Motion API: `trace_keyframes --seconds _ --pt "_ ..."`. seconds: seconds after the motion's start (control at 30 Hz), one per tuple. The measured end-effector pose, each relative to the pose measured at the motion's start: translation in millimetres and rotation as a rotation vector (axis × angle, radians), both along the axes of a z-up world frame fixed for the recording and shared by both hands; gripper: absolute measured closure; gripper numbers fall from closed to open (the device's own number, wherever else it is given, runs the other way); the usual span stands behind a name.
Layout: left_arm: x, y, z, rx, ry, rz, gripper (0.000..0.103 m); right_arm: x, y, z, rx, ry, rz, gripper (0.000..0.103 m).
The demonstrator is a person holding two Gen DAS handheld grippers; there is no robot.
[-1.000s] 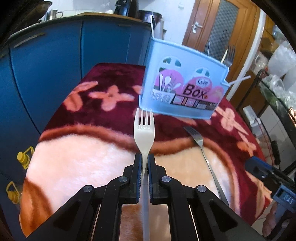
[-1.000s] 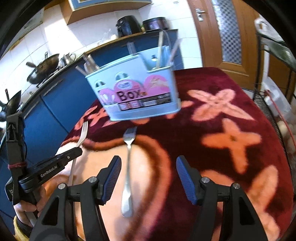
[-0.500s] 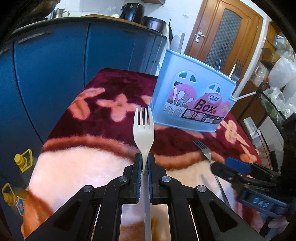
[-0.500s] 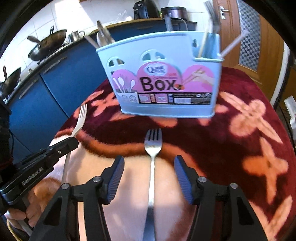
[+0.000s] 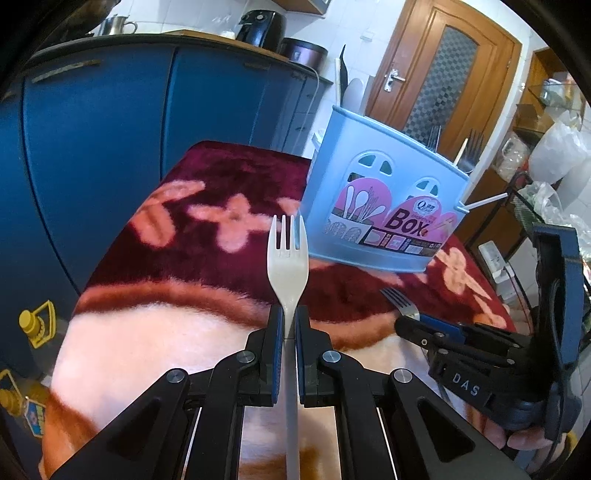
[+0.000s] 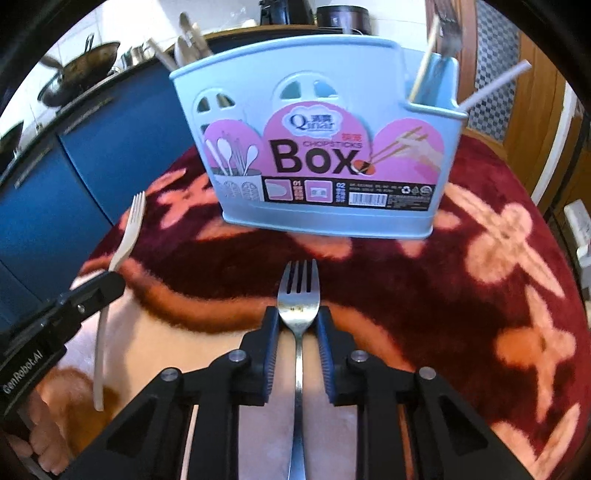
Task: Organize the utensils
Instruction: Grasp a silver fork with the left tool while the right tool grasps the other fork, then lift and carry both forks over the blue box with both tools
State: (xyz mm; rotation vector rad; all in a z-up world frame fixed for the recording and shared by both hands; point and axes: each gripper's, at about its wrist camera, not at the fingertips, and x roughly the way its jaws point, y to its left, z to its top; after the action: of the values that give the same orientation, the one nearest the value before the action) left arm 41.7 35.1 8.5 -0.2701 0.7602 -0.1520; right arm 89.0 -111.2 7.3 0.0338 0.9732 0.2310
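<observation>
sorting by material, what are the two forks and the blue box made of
Off-white fork: probably plastic, matte and opaque. Silver fork: likely stainless steel, glossy with reflections and small specks. Light blue utensil box: moulded plastic, smooth with a slight sheen and a printed label.

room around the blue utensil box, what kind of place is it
Most likely a home kitchen: blue cabinets under a counter, a wok beyond it, a dark pot and an appliance on the worktop. The utensil box stands on a plush red cloth.

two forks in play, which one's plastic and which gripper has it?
The white plastic fork, clamped by its neck in the left gripper. The other is shiny metal, lying on the blanket between the right gripper's jaws, which have just been closing.
</observation>
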Motion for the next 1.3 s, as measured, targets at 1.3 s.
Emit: trace_keyframes --seconds 1.3 --pt "-16.2 -40.9 94.4 -0.014 -0.275 -0.083 0.097 -60.4 -66.2 121.9 0.233 -0.548 -0.065 0.100"
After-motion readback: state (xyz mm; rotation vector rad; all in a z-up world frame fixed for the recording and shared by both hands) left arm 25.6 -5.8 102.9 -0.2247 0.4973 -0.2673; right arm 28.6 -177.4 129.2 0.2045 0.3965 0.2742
